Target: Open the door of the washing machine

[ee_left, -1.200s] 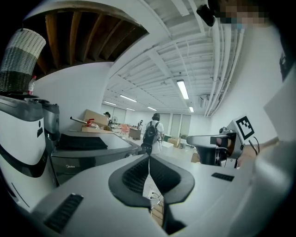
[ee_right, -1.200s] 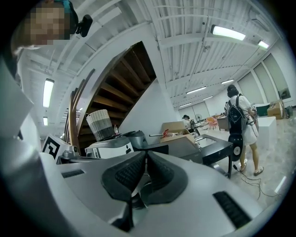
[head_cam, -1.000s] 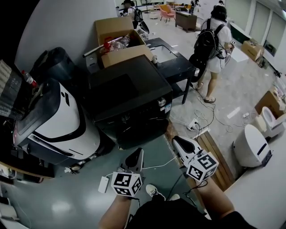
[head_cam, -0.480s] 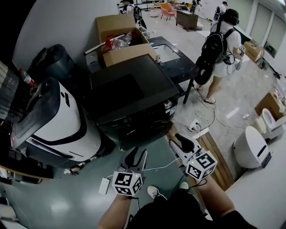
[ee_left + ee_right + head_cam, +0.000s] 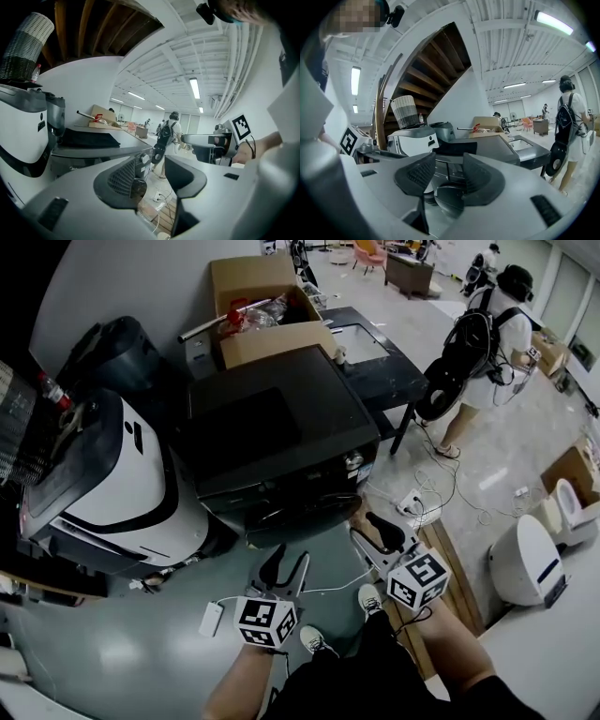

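Observation:
The black washing machine stands in the middle of the head view, its front face with the door turned toward me. My left gripper hovers low in front of that face, a short way off; its jaws are opening with nothing between them. My right gripper is to its right, near the machine's front right corner, also opening and empty. In the left gripper view the machine lies ahead past the left gripper. In the right gripper view the round dark door shows beyond the right gripper.
A white and black appliance stands left of the washer. Behind it are an open cardboard box and a black table. A person with a backpack stands at the right. A power strip and cables lie on the floor, a white bin beyond.
Both grippers' jaws have gone from shut to apart, and both have moved lower and nearer to the washer's front. The person with the backpack has walked farther away.

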Tool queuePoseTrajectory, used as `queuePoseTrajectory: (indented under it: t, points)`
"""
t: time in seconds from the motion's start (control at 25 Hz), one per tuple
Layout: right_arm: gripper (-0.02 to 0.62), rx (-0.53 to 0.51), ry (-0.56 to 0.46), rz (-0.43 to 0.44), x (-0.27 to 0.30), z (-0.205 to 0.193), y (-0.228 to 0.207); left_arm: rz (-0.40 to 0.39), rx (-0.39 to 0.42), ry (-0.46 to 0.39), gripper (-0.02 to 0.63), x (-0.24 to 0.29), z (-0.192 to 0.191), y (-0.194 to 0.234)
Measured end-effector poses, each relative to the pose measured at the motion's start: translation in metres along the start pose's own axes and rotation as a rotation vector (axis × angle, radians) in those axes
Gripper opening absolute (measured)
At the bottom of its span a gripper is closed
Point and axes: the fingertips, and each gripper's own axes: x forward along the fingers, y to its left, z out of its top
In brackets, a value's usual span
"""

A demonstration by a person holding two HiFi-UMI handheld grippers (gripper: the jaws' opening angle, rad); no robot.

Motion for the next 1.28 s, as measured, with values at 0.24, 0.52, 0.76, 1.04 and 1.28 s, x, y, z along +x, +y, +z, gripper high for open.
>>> queuePoseTrajectory:
  t: [0.24,0.52,0.76,1.04,1.28]
  points:
    - [0.189,-0.022,0.043,0.075,0.015,-0.006,-0.044,0.083,-0.027,0.005,0.201,0.034,-0.002,-0.004]
    - [0.192,-0.046,0.093,0.166,0.034,-0.022,-0.09,0.166,-0.057,0.022,0.202,0.067,-0.01,-0.01]
    - [0.198,-0.062,0.156,0.234,0.067,-0.051,-0.12,0.25,-0.096,0.03,0.216,0.093,-0.023,0.007]
    - [0.199,-0.062,0.262,0.302,0.099,-0.103,-0.153,0.323,-0.137,0.066,0.222,0.13,-0.052,0.019]
    - [0.199,-0.053,0.342,0.354,0.126,-0.15,-0.173,0.393,-0.183,0.084,0.222,0.151,-0.078,0.032]
